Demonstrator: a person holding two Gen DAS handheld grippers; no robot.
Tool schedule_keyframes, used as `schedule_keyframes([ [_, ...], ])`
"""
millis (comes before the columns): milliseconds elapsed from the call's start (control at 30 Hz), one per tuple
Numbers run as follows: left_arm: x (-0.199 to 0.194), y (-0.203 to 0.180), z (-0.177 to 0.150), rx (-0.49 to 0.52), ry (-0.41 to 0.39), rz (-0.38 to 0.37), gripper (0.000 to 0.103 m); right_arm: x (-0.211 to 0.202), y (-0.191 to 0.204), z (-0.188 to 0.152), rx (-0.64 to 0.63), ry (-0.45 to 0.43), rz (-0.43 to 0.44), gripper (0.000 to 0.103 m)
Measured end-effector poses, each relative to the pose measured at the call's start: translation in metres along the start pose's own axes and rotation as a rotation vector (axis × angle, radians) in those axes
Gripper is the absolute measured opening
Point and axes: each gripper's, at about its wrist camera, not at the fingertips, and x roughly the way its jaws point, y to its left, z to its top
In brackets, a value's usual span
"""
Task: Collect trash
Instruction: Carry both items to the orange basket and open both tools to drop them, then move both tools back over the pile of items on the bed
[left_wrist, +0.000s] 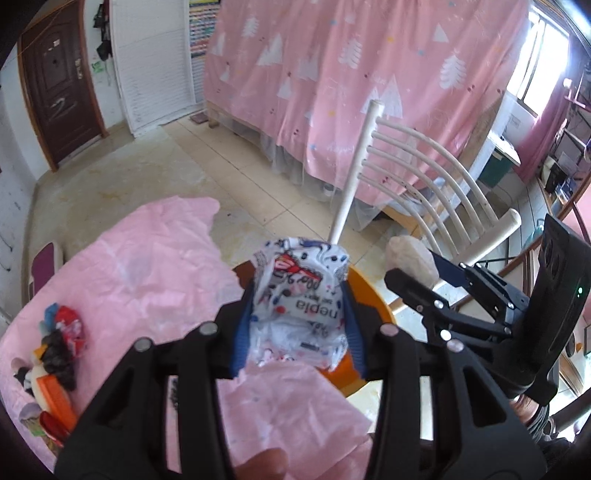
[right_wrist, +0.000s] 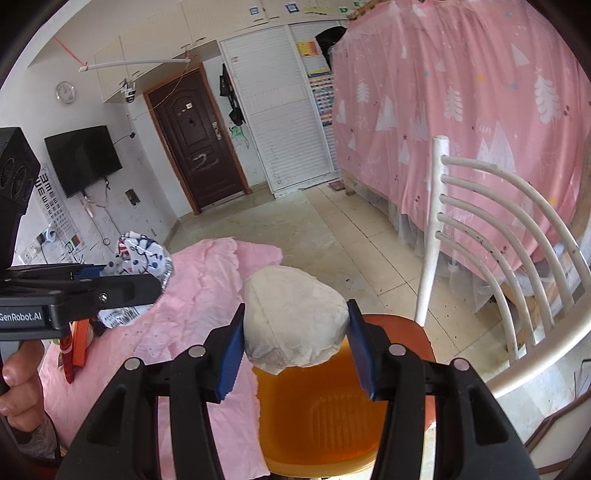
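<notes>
My left gripper (left_wrist: 297, 325) is shut on a crumpled white tissue-pack wrapper (left_wrist: 299, 295) with red and blue print, held over the edge of an orange bin (left_wrist: 373, 299). The wrapper also shows in the right wrist view (right_wrist: 142, 258). My right gripper (right_wrist: 295, 343) is shut on a wadded white paper ball (right_wrist: 293, 317) and holds it above the open orange bin (right_wrist: 332, 413). The paper ball shows in the left wrist view (left_wrist: 412, 264) at the right gripper's tip.
A pink cloth (left_wrist: 140, 266) covers the table. A pile of colourful wrappers and small items (left_wrist: 55, 350) lies at its left edge. A white slatted chair (right_wrist: 491, 229) stands right of the bin. A pink patterned curtain (left_wrist: 351, 74) hangs behind.
</notes>
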Motion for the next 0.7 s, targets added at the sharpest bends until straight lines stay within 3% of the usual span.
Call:
schedule_keyframes([
  [167, 0.013, -0.015, 0.008, 0.017, 0.019, -0.015, 0.061, 0.0, -0.008, -0.003, 0.023, 0.015, -0.001, 0.042],
  [333, 0.01, -0.009, 0.011, -0.014, 0.019, -0.023, 0.061, 0.006, -0.008, -0.004, 0.029, 0.046, -0.008, 0.045],
  [467, -0.006, 0.007, 0.008, -0.047, 0.001, -0.024, 0.063, 0.013, 0.0, -0.002, 0.03, 0.067, -0.022, 0.057],
  [700, -0.05, 0.041, -0.012, -0.08, -0.069, 0.016, 0.065, 0.017, 0.029, 0.005, 0.003, 0.063, -0.031, 0.059],
])
